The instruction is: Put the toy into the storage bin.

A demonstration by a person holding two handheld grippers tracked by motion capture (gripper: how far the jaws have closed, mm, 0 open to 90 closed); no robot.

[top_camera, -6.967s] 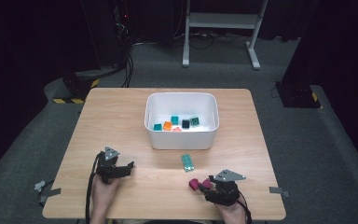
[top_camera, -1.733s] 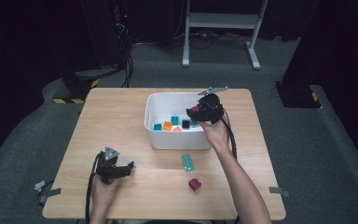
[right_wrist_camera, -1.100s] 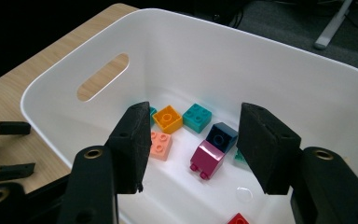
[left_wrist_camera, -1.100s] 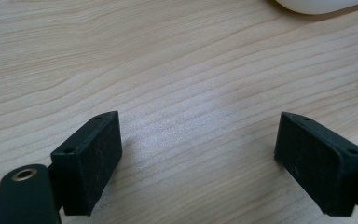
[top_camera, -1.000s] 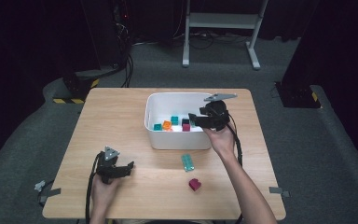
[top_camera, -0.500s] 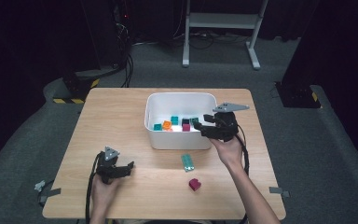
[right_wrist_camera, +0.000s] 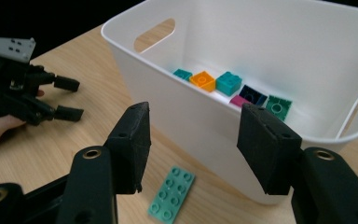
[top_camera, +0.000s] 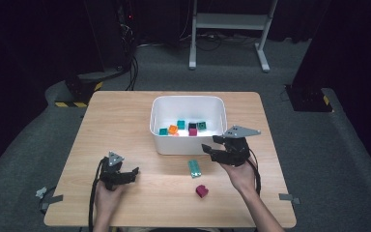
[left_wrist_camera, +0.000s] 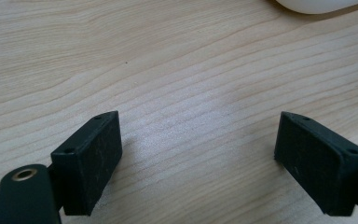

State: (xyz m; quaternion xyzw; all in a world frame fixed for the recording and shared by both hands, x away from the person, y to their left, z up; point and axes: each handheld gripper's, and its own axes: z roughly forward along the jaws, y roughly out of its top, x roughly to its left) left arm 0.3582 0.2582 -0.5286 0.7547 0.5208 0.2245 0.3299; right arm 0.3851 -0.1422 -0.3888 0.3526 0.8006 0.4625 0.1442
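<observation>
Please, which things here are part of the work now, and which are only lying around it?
Part of the work:
- right tool, open, empty
- flat teal plate on the table
- magenta brick on the table
- white bin holding bricks

Only lying around:
- left tool, open, resting on the table
- white stand behind the table
- tape pieces at the table edges

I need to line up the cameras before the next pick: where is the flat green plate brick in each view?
High view: flat green plate brick lies on the table, just in front of the white bin.
Right gripper view: bottom centre, below the open jaws.
Left gripper view: not in it.
Shared landmark: the white bin, whose corner shows at the left gripper view's top edge.
</observation>
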